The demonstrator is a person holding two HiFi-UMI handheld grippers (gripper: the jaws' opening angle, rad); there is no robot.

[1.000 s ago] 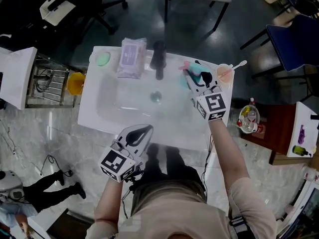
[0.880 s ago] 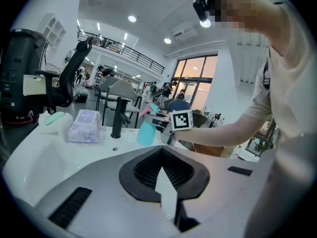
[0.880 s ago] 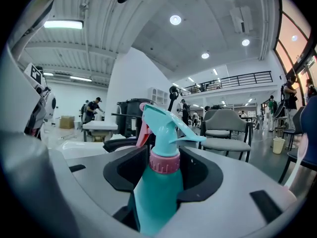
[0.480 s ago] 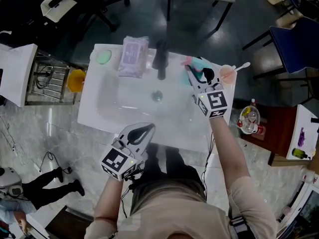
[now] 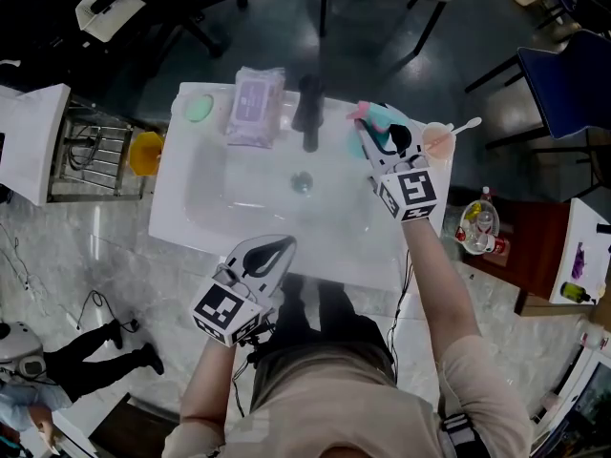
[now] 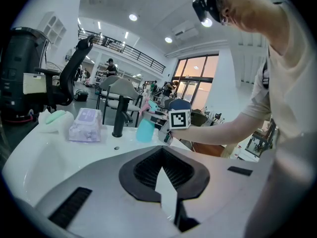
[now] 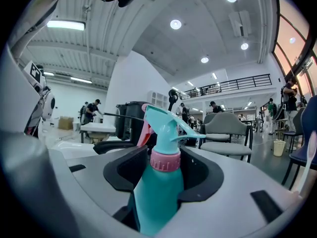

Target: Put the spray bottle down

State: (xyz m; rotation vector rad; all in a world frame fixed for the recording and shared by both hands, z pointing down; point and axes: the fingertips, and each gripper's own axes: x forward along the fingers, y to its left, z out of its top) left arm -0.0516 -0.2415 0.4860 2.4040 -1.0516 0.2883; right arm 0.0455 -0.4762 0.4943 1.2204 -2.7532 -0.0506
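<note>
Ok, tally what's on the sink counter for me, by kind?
Spray bottle: 1
Wipes pack: 1
Green soap-like piece: 1
Cup: 1
Black faucet: 1
Total: 5

Spray bottle (image 7: 161, 197): teal body and nozzle, pink collar and trigger. Right tongs (image 7: 164, 157) and left tongs (image 6: 161, 152): pale grey shells, black ribbed pads, black-and-white square markers (image 5: 409, 194). Sink (image 5: 172, 198) white, faucet (image 5: 306, 113) black, wipes pack (image 5: 256, 108) lilac, bar (image 5: 199, 110) at the corner mint green.
</note>
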